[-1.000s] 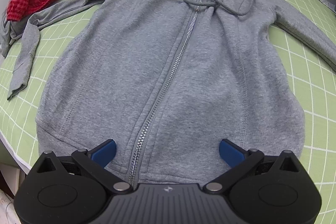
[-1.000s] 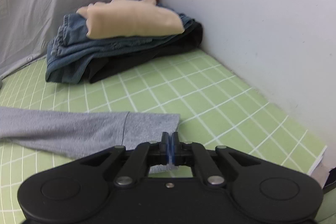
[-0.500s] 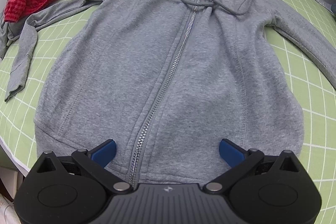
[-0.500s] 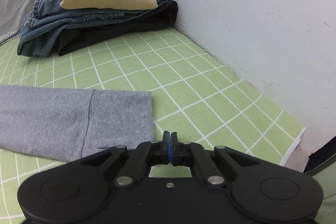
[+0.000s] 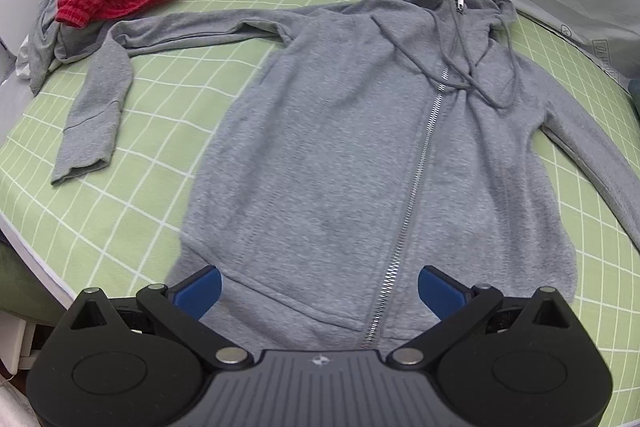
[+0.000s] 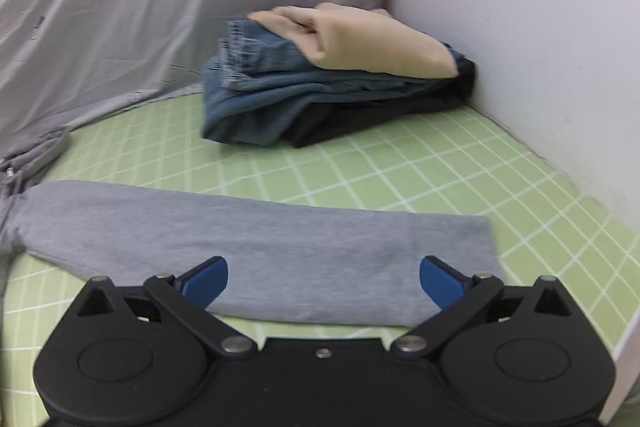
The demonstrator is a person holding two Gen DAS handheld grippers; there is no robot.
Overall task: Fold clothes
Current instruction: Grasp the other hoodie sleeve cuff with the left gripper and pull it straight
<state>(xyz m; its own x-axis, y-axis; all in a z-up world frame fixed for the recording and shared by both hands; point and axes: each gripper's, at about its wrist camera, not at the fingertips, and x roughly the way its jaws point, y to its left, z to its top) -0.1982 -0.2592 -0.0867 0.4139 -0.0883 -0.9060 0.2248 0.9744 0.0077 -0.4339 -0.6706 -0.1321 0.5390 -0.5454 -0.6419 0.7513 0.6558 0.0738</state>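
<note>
Hoodie (image 5: 352, 155) lies zipped and flat on the green checked sheet (image 5: 168, 115), left gripper (image 5: 319, 291) spread wide over its hem, gripping nothing. Right view: right gripper (image 6: 323, 281) has just sprung open above the sleeve (image 6: 256, 247), folded stack (image 6: 332, 83) in the corner.
</note>
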